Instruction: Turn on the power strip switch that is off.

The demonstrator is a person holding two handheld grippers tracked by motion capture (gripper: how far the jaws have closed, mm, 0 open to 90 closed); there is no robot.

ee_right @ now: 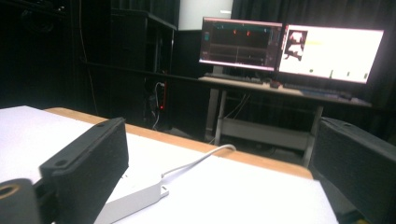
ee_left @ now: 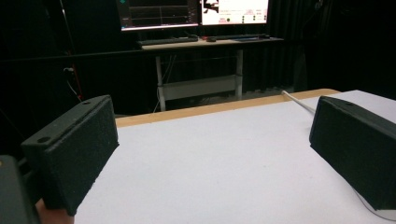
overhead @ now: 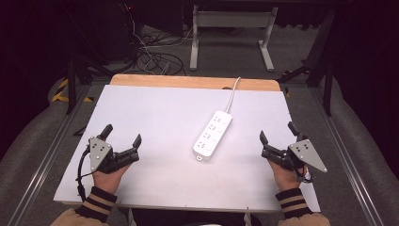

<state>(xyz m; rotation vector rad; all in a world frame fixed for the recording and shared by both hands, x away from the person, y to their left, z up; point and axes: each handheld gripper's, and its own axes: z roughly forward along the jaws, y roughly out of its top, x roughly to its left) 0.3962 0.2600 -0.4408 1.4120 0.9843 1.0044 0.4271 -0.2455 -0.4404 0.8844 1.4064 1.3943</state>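
High view: unlabelled white power strip [overhead: 212, 134] between wide-open, empty left tongs [overhead: 123, 135] and right tongs [overhead: 277, 132].

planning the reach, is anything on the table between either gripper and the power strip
Nothing visible. The power strip lies alone on the white table, with bare surface between it and the open left gripper and open right gripper. Its cable runs off the far edge.
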